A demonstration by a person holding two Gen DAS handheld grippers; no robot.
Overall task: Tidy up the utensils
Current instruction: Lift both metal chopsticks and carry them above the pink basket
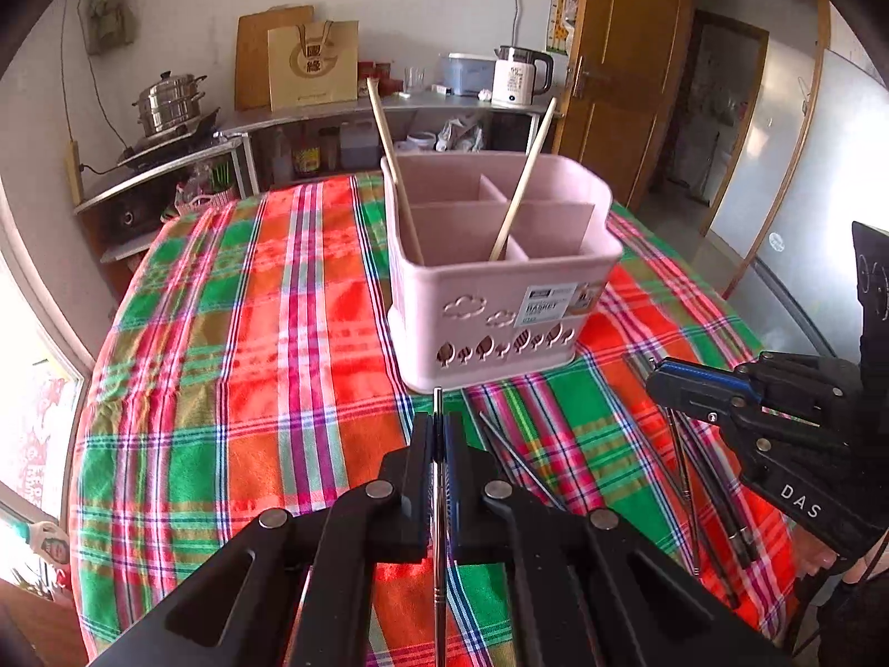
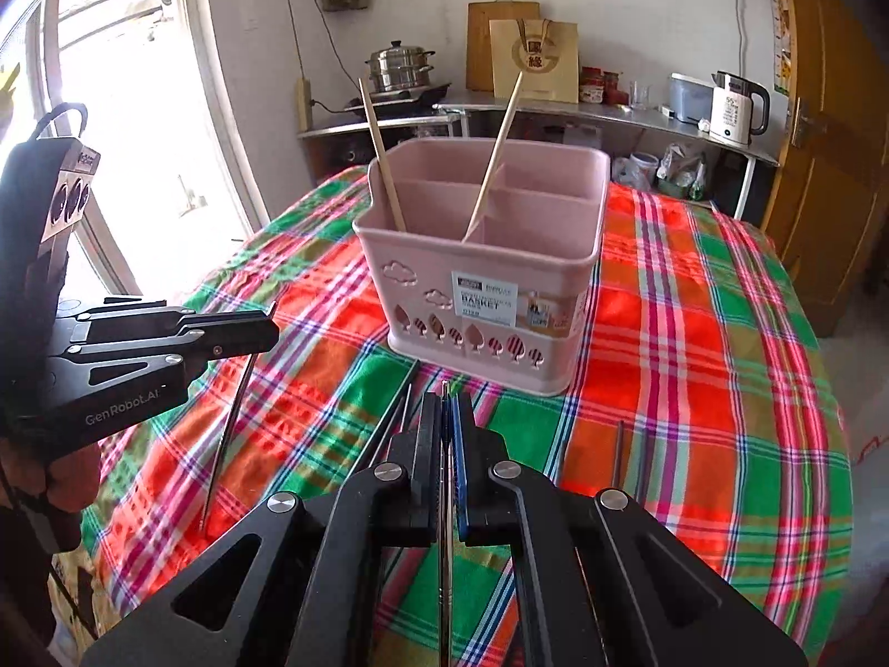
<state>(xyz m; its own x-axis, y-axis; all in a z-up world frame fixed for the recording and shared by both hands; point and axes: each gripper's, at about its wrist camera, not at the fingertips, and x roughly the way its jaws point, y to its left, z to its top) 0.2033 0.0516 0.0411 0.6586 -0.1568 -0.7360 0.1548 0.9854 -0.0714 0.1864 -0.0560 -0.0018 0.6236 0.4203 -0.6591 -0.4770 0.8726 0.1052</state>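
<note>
A pink utensil basket [image 1: 500,300] with dividers stands on the plaid tablecloth; it also shows in the right wrist view [image 2: 478,289]. Two wooden chopsticks [image 1: 389,161] [image 2: 494,155] lean in it. My left gripper [image 1: 439,422] is shut on a metal chopstick [image 1: 439,556], just in front of the basket; it also shows at the left of the right wrist view [image 2: 266,328]. My right gripper [image 2: 444,417] is shut on another metal chopstick [image 2: 444,556]; it also shows in the left wrist view [image 1: 661,383]. Several metal chopsticks [image 1: 689,494] [image 2: 389,422] lie on the cloth.
The round table [image 1: 250,333] has its edge near on the left and right. Behind it a metal counter [image 1: 389,105] carries a steamer pot [image 1: 166,105], a paper bag and a kettle [image 1: 519,75]. A wooden door [image 1: 622,72] stands at the right.
</note>
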